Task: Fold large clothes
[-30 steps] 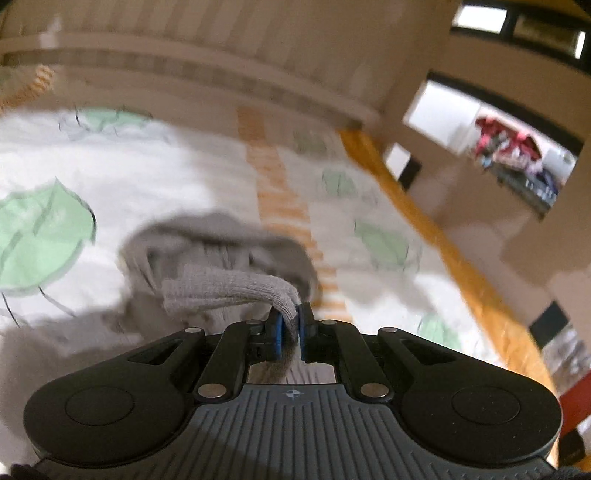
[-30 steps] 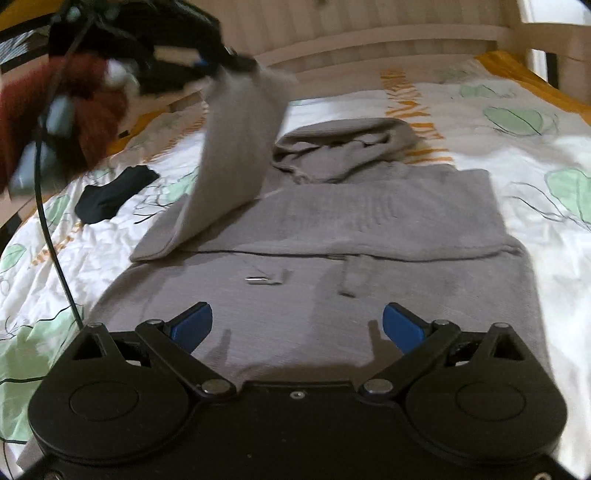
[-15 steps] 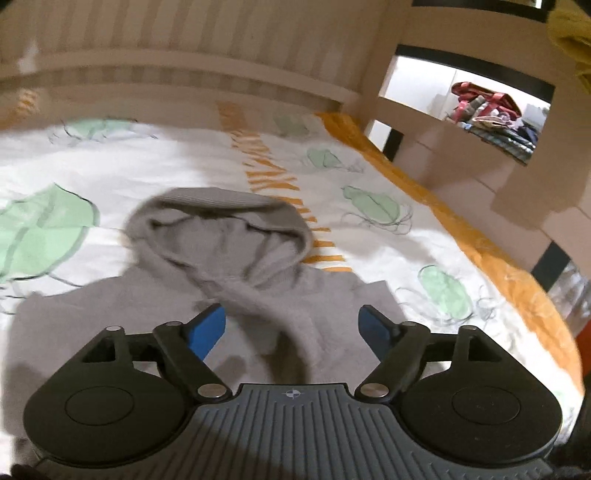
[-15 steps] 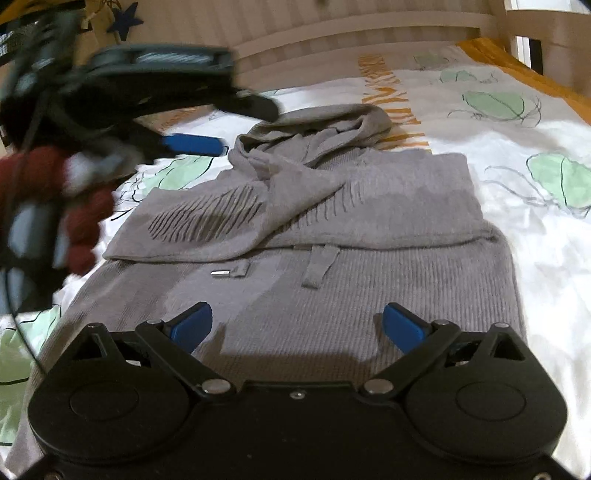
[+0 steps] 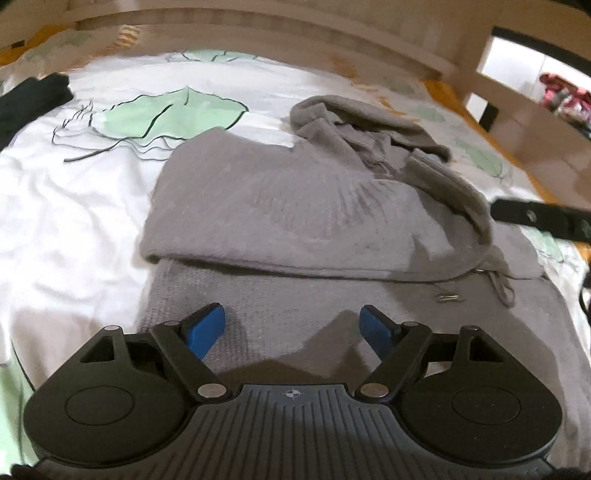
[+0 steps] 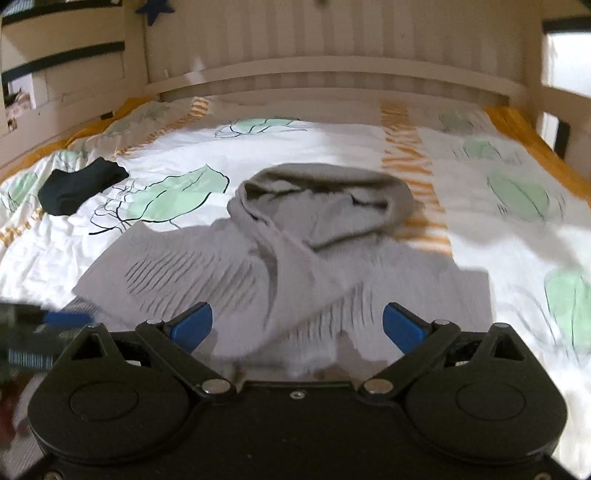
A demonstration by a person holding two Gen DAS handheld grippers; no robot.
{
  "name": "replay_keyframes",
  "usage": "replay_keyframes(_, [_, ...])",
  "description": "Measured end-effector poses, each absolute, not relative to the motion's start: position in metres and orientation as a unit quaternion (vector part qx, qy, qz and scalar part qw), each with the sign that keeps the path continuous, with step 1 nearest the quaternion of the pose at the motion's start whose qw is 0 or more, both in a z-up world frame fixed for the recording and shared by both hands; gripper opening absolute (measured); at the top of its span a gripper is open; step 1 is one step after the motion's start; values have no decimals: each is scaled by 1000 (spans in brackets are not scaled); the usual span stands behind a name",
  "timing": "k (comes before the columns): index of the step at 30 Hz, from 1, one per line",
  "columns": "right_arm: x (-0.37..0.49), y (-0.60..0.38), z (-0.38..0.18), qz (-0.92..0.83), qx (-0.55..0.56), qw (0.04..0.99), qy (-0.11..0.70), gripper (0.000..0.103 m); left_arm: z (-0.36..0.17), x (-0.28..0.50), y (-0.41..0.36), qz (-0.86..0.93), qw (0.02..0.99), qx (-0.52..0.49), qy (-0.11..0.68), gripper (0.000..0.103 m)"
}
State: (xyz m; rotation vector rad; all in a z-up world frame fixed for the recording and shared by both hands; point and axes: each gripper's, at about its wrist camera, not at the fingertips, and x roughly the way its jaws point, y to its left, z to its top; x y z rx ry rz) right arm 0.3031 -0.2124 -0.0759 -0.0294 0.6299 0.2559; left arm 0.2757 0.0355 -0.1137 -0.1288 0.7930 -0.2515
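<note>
1. The grey hoodie (image 5: pixel 280 206) lies flat on the bed sheet (image 5: pixel 74 206), filling the middle and right of the left wrist view; its hood (image 5: pixel 354 122) is bunched at the upper right, toward the headboard (image 5: pixel 258 26).
2. A sleeve is folded across the chest, and its folded edge runs as a long straight line across the middle of that frame, from left of centre to the right.
3. The left gripper (image 5: pixel 293 325) is spread wide with nothing between its blue pads (image 5: pixel 205 326); its jaws have just been opening, and they hang above the lower body of the hoodie.
4. The right gripper (image 6: pixel 297 325) is also spread, empty, over the blurred folded sleeves in the lower middle of its view.
5. The right gripper's tip pokes in at the right edge of the left view (image 5: pixel 535 218); the left gripper shows blurred at the lower left edge of the right view.
6. Open sheet lies left of the hoodie in both views.
7. A dark cloth (image 6: pixel 79 184) sits well apart at the upper left.
8. An orange border (image 6: pixel 532 136) marks the bed's right edge.
</note>
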Motion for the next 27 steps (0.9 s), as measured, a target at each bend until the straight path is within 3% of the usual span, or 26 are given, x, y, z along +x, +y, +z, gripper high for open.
replay_keyframes(7, [339, -190, -83, 111, -63, 938, 322, 98, -117, 272, 30, -123, 923, -49, 362, 83])
replay_keyframes(10, [354, -185, -87, 106, -70, 934, 334, 90, -116, 273, 29, -125, 922, -51, 362, 84])
replay_keyframes(12, [363, -183, -91, 102, -70, 927, 354, 64, -120, 270, 34, -126, 922, -56, 361, 84])
replay_keyframes(13, [367, -183, -91, 100, -68, 924, 364, 23, -121, 269, 35, -127, 923, -57, 360, 84])
replay_keyframes(14, [371, -183, -90, 97, -64, 922, 368, 15, -121, 269, 36, -128, 923, -59, 359, 84])
replay_keyframes(17, [376, -191, -61, 120, 0, 928, 352, 13, -121, 268, 36, -127, 923, -62, 359, 84])
replay_keyframes(23, [353, -234, 22, 154, 112, 953, 237, 13, -114, 271, 39, -96, 925, -74, 361, 84])
replay_keyframes(27, [355, -256, 22, 132, 137, 949, 253, 14, -111, 282, 42, -55, 927, -88, 362, 84])
